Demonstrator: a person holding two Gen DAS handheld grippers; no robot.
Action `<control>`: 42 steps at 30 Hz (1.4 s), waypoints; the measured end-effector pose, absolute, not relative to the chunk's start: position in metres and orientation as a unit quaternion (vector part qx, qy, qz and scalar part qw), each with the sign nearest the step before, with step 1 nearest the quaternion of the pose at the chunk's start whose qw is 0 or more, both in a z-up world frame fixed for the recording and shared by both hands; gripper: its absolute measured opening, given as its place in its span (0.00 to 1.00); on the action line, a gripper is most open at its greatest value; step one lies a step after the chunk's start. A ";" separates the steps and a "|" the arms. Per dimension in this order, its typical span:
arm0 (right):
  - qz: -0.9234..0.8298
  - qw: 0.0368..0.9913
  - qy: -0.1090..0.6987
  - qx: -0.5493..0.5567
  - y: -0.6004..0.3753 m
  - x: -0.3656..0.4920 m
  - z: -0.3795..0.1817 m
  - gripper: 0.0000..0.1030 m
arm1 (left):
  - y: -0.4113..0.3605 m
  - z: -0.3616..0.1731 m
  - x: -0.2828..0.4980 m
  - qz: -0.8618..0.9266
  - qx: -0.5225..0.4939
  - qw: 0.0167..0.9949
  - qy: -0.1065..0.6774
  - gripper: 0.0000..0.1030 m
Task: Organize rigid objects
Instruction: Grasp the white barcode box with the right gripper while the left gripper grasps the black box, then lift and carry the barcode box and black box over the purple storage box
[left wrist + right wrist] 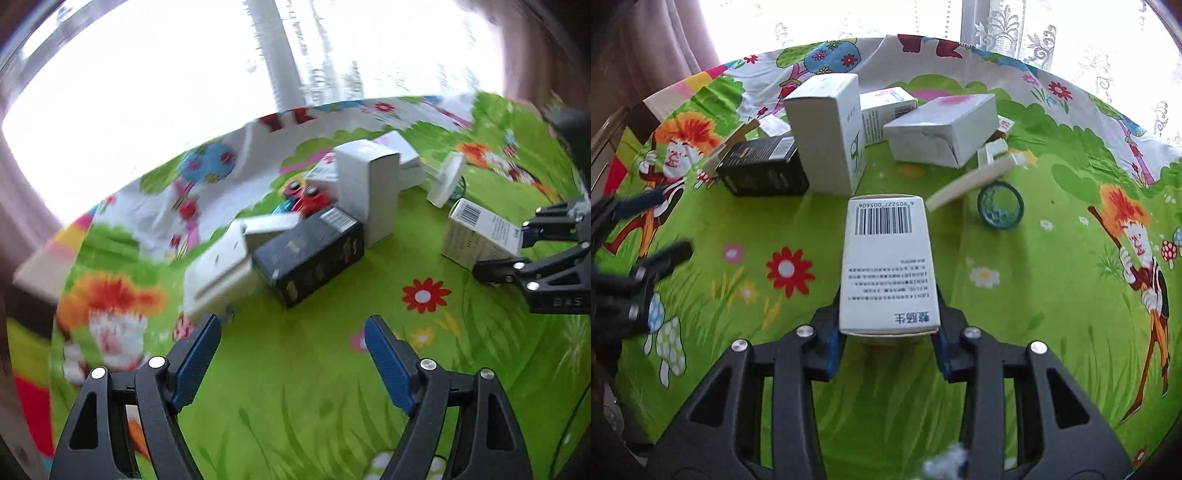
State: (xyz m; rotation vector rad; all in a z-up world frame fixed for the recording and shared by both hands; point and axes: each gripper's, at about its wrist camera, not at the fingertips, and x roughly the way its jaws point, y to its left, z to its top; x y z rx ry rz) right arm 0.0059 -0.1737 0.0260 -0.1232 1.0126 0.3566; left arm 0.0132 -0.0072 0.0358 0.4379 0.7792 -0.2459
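Right gripper (888,332) clamps a matte white barcoded carton (888,258); glossy black box (764,166) at ten o'clock. Left gripper (291,332) gapes wide, holding nothing.

Two low wrist views, shared tablecloth (295,369)

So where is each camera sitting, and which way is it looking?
Left wrist: rides the left gripper, open, facing the black box and the window; the right gripper shows at the right edge.
Right wrist: rides the right gripper, looking along the barcode box it grips.
Shared: barcode box, black box, tall white box.
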 end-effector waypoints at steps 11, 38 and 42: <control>0.189 0.865 0.463 -0.049 -0.186 -0.025 0.025 0.44 | -0.050 0.019 0.064 -0.207 0.329 0.820 0.420 0.51; 0.179 0.878 0.438 -0.079 -0.176 -0.041 0.025 0.43 | -0.030 0.013 -0.030 -0.124 0.096 0.887 0.435 0.38; 0.193 0.874 0.433 -0.106 -0.161 -0.054 0.025 0.42 | 0.003 0.015 -0.065 -0.053 0.019 0.896 0.441 0.38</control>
